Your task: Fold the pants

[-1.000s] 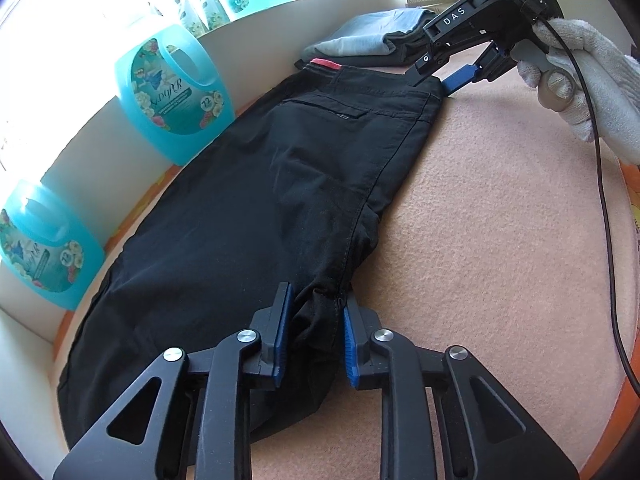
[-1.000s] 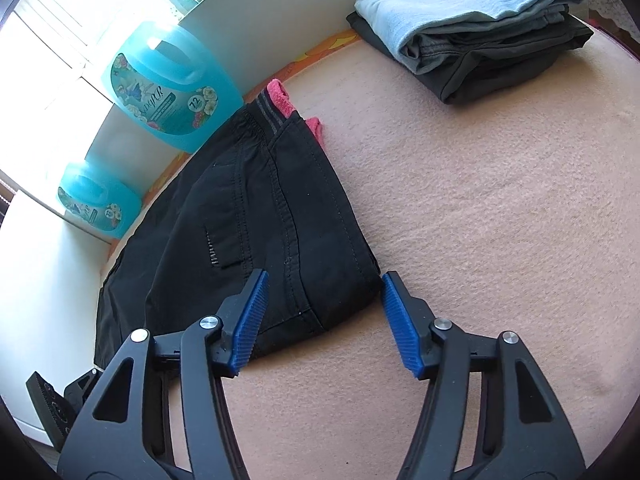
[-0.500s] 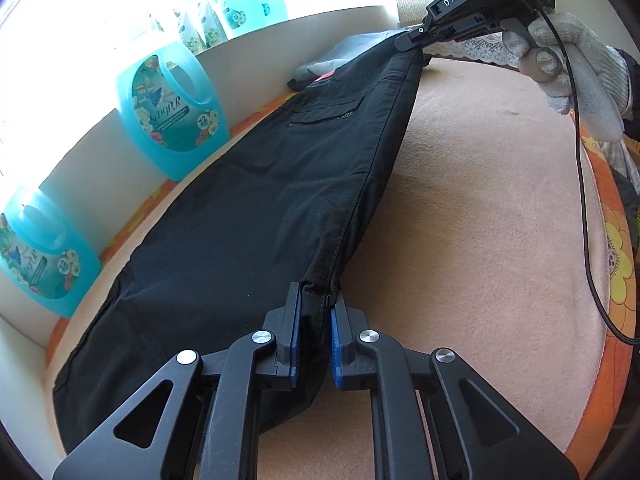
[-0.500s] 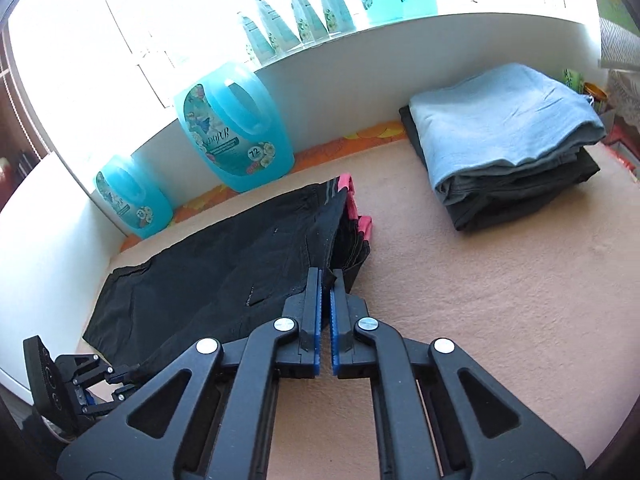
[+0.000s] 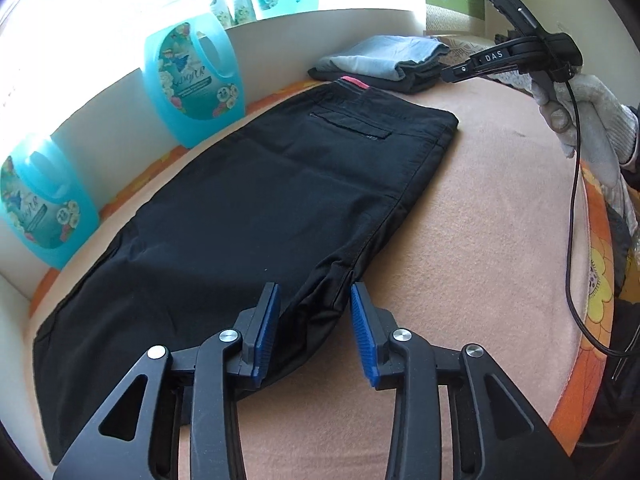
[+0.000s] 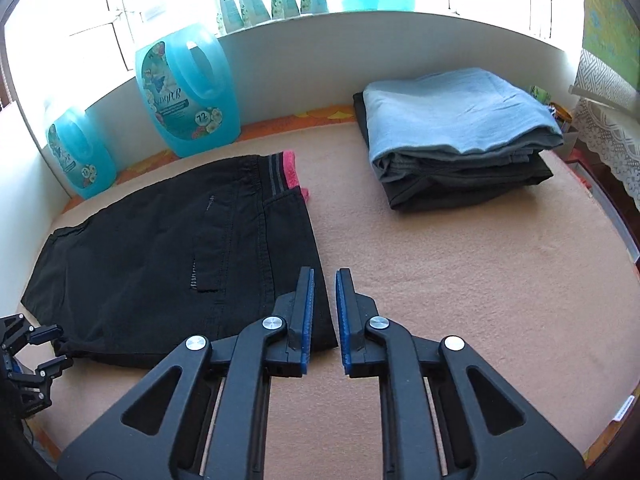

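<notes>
I see the black pants (image 5: 248,200) lying flat on the peach blanket (image 5: 480,240) (pink waistband far end); my left gripper (image 5: 314,330) jaws opening astride the crotch fold, my right gripper (image 6: 324,316) jaws opening, nothing between

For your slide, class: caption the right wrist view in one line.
Right gripper, jaws opening and empty, above black pants lying flat beside a stack of folded clothes.

White letters "DAS" stood on the black right claw (image 5: 448,74). The larger turquoise detergent jug (image 6: 187,98) bore the number "72" on its label.
</notes>
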Demonstrator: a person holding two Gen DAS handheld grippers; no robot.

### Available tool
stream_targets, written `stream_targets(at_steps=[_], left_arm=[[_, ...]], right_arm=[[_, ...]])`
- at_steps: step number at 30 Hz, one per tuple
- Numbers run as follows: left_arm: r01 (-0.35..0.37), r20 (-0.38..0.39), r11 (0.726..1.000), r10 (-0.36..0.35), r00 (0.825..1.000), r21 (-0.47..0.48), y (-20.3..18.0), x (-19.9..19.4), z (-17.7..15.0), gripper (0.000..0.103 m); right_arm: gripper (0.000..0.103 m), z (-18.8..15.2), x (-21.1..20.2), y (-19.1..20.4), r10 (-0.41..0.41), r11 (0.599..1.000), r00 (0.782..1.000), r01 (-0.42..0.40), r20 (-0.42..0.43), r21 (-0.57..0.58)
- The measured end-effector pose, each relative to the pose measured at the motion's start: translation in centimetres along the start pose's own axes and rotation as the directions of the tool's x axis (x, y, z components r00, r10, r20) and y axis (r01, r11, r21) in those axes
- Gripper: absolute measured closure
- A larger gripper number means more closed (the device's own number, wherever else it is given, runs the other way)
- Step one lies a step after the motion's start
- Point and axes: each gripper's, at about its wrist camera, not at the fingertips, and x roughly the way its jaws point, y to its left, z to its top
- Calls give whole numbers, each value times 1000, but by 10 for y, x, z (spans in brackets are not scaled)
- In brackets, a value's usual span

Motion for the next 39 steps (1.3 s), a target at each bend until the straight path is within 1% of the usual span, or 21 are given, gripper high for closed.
stream_targets(at_steps=[2,4,5,6,7,8,11,15,20,22,24,25,27,29,30,31,32,34,35,36,39], left_arm=[[-10,11,998,11,1000,-59,10,-12,-5,67],[-48,17,993,50,999,-106,19,-23,-12,67],[-70,18,989,72,997,-127,25,-28,-16,67],[-91,17,985,95,995,-147,30,-34,-20,67],[-114,13,979,118,993,-167,36,-39,-25,67],[-138,10,972,143,990,-189,41,-45,-30,66],[-183,8,945,192,981,-270,60,-63,-46,66],[-235,-9,897,250,968,-374,86,-83,-72,66],[-274,-20,822,305,952,-499,112,-105,-105,66],[-282,-30,791,317,948,-543,123,-112,-117,66],[-297,-43,764,334,942,-572,133,-117,-127,66],[-307,-50,751,344,938,-585,139,-119,-132,66],[-317,-60,722,358,932,-615,149,-122,-139,66],[-313,-63,694,362,930,-648,159,-126,-147,66],[-316,-67,682,365,929,-660,165,-127,-151,66],[-321,-74,671,370,926,-669,170,-128,-154,66],[-325,-80,661,373,924,-676,175,-128,-156,66],[-326,-90,645,371,924,-691,183,-127,-161,66],[-331,-97,637,374,922,-696,187,-127,-163,66],[-337,-103,631,377,920,-699,190,-126,-164,66],[-349,-122,610,383,916,-711,200,-126,-170,66]], right_arm=[[89,8,-9,13,35,998,999,-35,6,-46],[83,15,-17,29,84,992,996,-82,21,-95],[74,18,-21,39,105,988,994,-100,36,-116],[68,22,-24,50,126,983,991,-118,51,-142],[59,25,-27,61,143,977,988,-130,64,-171],[54,29,-30,72,167,968,983,-149,75,-203],[54,39,-33,108,247,933,966,-215,76,-289],[53,53,-32,151,357,878,933,-318,48,-357],[51,67,-30,203,426,808,903,-354,53,-471],[46,74,-29,224,473,764,880,-394,28,-510],[36,81,-26,250,507,711,862,-425,-11,-560],[29,84,-23,263,517,682,855,-436,-34,-587],[28,90,-14,293,528,631,845,-459,-87,-625],[28,93,2,325,532,561,826,-509,-186,-653],[28,93,12,341,523,536,825,-514,-215,-670],[28,93,21,356,512,516,829,-507,-226,-690],[30,90,31,371,506,492,827,-511,-246,-705],[38,85,53,400,491,434,811,-544,-318,-718],[46,81,65,414,478,409,807,-553,-346,-726],[51,77,77,425,467,386,802,-563,-371,-731],[52,63,114,458,434,334,786,-595,-441,-731]])
